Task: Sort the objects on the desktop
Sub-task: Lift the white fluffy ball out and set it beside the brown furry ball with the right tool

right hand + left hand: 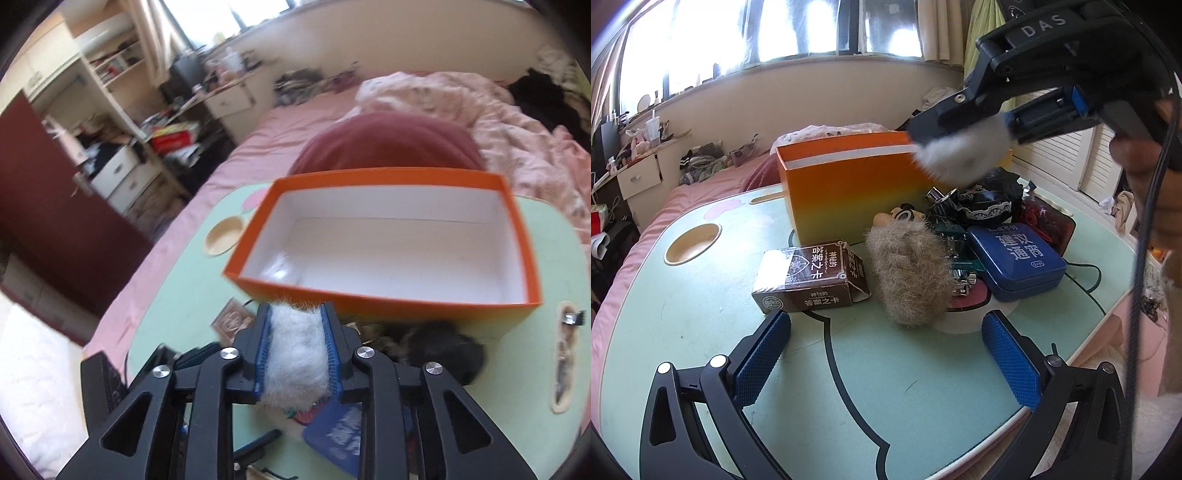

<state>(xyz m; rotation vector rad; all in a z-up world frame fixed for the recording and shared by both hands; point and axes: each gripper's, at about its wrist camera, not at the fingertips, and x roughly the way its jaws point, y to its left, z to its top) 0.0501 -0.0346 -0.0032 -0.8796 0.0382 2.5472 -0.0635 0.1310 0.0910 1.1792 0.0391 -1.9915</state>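
Observation:
An open orange box (849,184) with a white inside (399,251) stands at the far side of a pale green lap table (886,387). My right gripper (297,332) is shut on a white fluffy pompom (297,354), held in the air just short of the box's near wall; the left wrist view shows that pompom (956,155) blurred at the box's right top corner. My left gripper (886,332) stands open and low over the table, nothing between its blue pads. In front of it lie a brown card box (809,277), a tan furry ball (912,273) and a blue tin (1015,254).
Behind the furry ball is a heap of black lace, metal clips and a dark red case (1049,221). A round cup recess (692,243) sits at the table's left. The table rests on a pink bed (295,122); a beige strap with a clip (565,362) lies at its right edge.

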